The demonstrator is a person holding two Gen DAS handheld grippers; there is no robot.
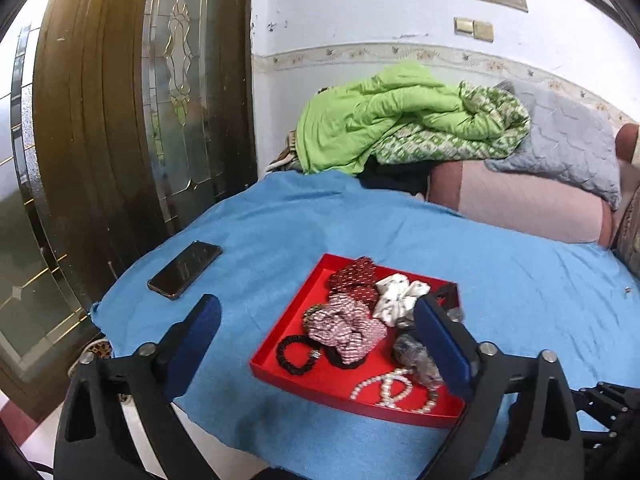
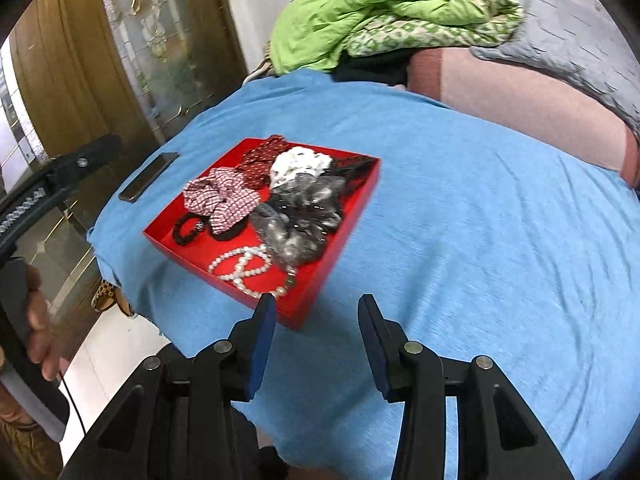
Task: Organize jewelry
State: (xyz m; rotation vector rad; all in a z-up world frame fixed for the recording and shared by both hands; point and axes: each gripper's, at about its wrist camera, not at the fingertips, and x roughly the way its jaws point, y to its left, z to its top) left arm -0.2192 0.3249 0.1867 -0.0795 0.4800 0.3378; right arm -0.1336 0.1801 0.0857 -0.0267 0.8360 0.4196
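Left hand-held gripper (image 1: 318,314) jaws wide, empty; right hand-held gripper (image 2: 318,308) half-spread, empty.

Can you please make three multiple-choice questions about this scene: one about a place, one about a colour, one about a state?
1. Where does the phone lie?
A. inside the tray
B. on the blue cloth, left of the tray
C. on the green blanket

2. What colour is the tray?
A. red
B. white
C. black

3. How is the left tool?
A. shut on the pearl necklace
B. shut on a scrunchie
C. open, holding nothing

Answers:
1. B, the phone rests on the cloth outside the tray's left wall.
2. A, its walls and floor are red in both views.
3. C, its fingers stand wide apart, above the tray with nothing pressed between them.
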